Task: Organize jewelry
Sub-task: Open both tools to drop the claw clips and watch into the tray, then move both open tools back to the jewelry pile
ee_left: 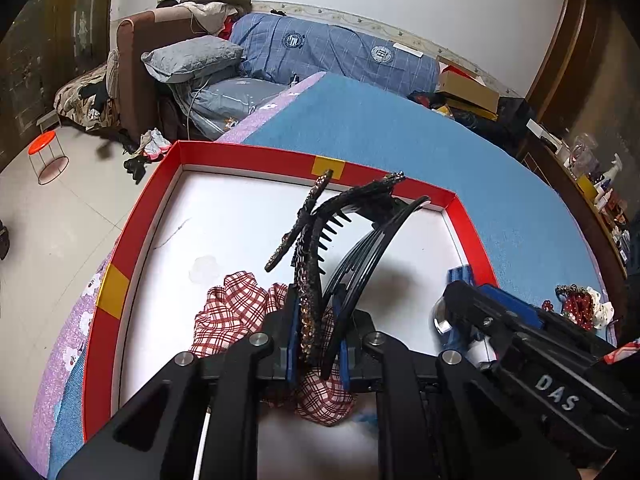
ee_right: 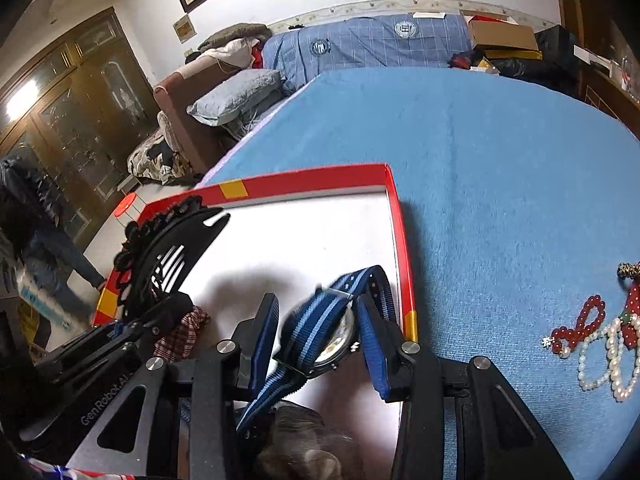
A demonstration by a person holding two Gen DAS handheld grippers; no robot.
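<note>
Blue bedspread (ee_right: 500,152): three hair combs (ee_left: 316,240), one watch (ee_right: 320,328).

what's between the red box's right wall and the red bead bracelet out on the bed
Only bare blue bedcover lies between the red box wall and the red bead bracelet, seen in the right wrist view.

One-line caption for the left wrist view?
Left gripper clamps black headbands above red box, plaid scrunchie inside.

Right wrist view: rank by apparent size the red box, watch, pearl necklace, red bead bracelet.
1. Red box
2. Watch, though nearness to the camera inflates it
3. Pearl necklace
4. Red bead bracelet
</note>
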